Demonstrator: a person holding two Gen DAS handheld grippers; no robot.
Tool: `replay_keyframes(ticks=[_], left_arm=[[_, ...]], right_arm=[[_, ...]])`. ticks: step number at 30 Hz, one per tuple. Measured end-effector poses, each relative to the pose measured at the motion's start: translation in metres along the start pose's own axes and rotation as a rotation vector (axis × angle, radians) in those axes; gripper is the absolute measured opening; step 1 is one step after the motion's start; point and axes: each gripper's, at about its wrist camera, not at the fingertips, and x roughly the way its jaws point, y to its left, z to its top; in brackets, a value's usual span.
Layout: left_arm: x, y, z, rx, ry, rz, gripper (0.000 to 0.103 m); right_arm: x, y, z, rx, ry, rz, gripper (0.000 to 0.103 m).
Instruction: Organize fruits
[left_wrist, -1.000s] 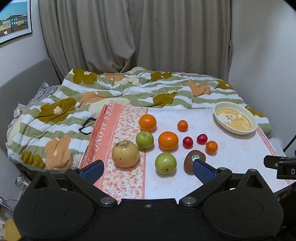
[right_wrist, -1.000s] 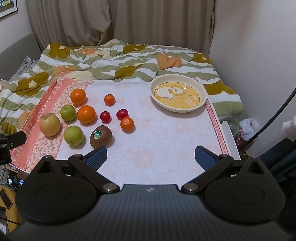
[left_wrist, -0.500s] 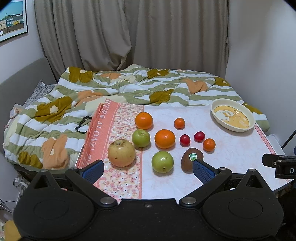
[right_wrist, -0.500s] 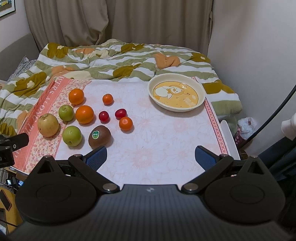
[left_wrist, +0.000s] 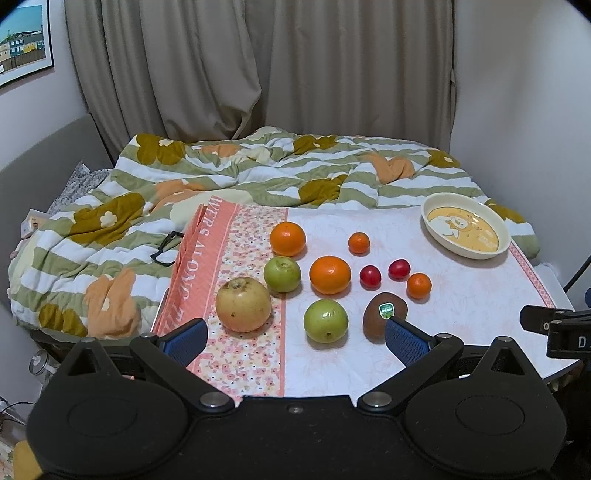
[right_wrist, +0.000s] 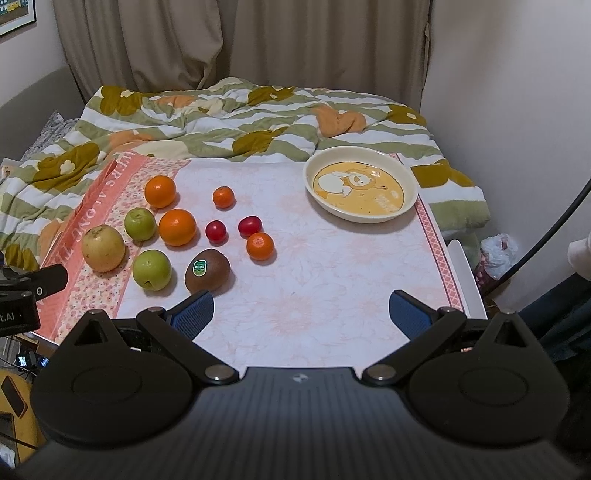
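Observation:
Fruit lies loose on the left half of a floral table (right_wrist: 332, 280): a yellow apple (left_wrist: 243, 309), two green apples (left_wrist: 325, 320) (left_wrist: 282, 274), two oranges (left_wrist: 330, 275) (left_wrist: 287, 238), two small tangerines (left_wrist: 419, 285) (left_wrist: 359, 242), two red plums (left_wrist: 370, 276) (left_wrist: 399, 268) and a brown kiwi (left_wrist: 380, 312) with a sticker. An empty cream bowl (right_wrist: 406, 181) stands at the far right. My left gripper (left_wrist: 295, 338) hangs open over the near edge, before the green apple. My right gripper (right_wrist: 301, 314) is open over bare tabletop, kiwi (right_wrist: 207, 272) by its left finger.
A striped flowered quilt (left_wrist: 258, 173) covers the bed behind the table, with black glasses (left_wrist: 166, 251) on it. Curtains hang at the back, a wall on the right. A black cable (right_wrist: 554, 229) and a plastic bag (right_wrist: 498, 254) lie beyond the table's right edge.
Both grippers have drawn back and risen slightly, so the table and fruit sit a little lower and smaller in view. No fruit has moved; both stay open.

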Motion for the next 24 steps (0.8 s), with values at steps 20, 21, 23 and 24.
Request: replay_keyframes(ticks=[20,21,23,24], left_arm=[[-0.0001,0.0021,0.0014,-0.011,-0.001,0.005,0.103],[0.0,0.0023,0.0013,-0.011,-0.001,0.005,0.103],[0.0005,0.003,0.0012,-0.014,0.0,0.006,0.103],[0.0004,0.0029,0.0014,-0.014,0.0,0.006,0.103]], right_arm=[[0.0007,0.0014,0.0001,-0.006,0.005,0.018,0.103],[0.0007,0.0017,0.0001,-0.005,0.006,0.018,0.103],[0.0004,0.0015,-0.0001,-0.005,0.005,0.018,0.103],[0.0006,0.0014,0.0001,-0.006,0.005,0.018,0.103]])
